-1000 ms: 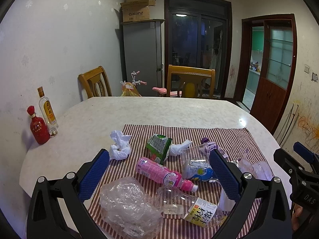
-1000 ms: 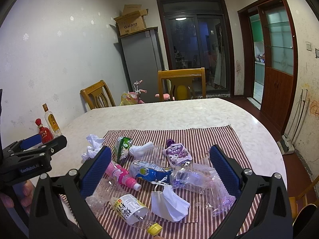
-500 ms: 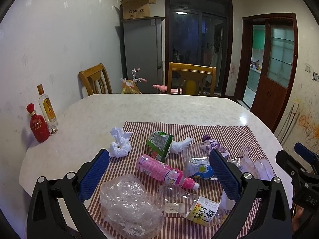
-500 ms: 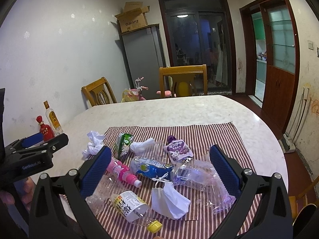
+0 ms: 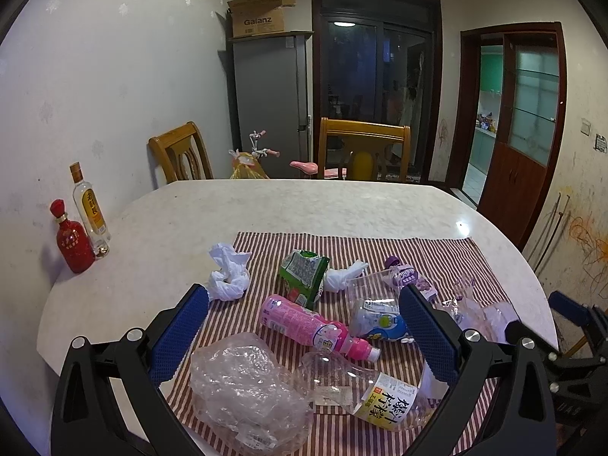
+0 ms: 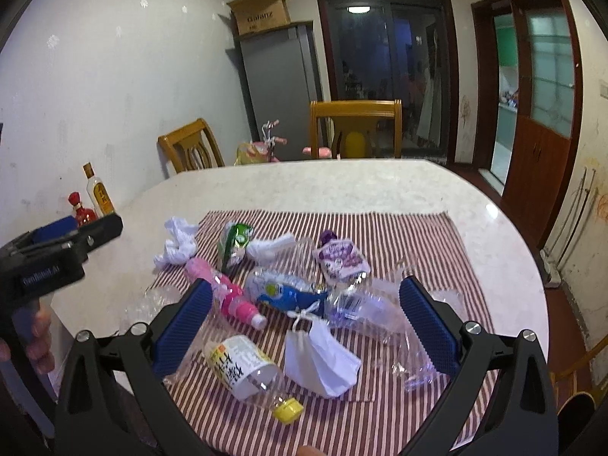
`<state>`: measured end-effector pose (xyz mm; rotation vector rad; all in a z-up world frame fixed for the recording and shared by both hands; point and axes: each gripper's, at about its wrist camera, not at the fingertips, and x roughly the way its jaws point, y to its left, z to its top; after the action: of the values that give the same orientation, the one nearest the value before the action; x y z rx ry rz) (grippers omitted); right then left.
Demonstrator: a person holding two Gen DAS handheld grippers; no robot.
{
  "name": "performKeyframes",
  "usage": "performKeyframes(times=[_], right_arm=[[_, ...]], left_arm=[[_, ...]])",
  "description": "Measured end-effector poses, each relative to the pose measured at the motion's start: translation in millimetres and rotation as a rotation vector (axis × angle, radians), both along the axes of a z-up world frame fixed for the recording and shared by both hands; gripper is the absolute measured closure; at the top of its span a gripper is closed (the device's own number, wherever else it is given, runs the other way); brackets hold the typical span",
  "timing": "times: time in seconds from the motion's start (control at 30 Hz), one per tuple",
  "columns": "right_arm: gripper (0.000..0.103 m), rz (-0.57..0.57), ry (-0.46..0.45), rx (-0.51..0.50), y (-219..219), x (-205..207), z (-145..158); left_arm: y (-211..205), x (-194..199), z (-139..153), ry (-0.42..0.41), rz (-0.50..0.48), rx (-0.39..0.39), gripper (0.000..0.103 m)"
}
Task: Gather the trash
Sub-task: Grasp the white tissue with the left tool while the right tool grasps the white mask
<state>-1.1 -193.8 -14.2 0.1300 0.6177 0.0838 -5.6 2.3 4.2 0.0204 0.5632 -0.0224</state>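
Where trash lies, striped cloth [image 5: 437,250], marble table [image 5: 304,205]

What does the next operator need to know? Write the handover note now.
Left tool: open, empty, above the mat's near left.
Right tool: open, empty, above the mat's near right.
On the striped mat: pink bottle, green wrapper, yellow-capped clear bottle, face mask, purple pouch, blue-label bottle, crumpled plastic. Crumpled tissue at the mat's left edge.
Done: nothing picked up.
Left: everything; no bin in view.
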Motion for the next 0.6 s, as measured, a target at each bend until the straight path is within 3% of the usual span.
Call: performKeyframes(times=[0.37,0.6], right_arm=[[0.004,0.003,0.136,0.03,1.4,11.8,-28.7],[0.004,-0.015,0.203,0.034,-0.8,20.5,-42.1]], left_arm=[[2.5,7.1,-5.3,0.028,-0.013,0.017,0.006],[40.1,24.0,-23.1,0.085,0.088,0.032,0.006]])
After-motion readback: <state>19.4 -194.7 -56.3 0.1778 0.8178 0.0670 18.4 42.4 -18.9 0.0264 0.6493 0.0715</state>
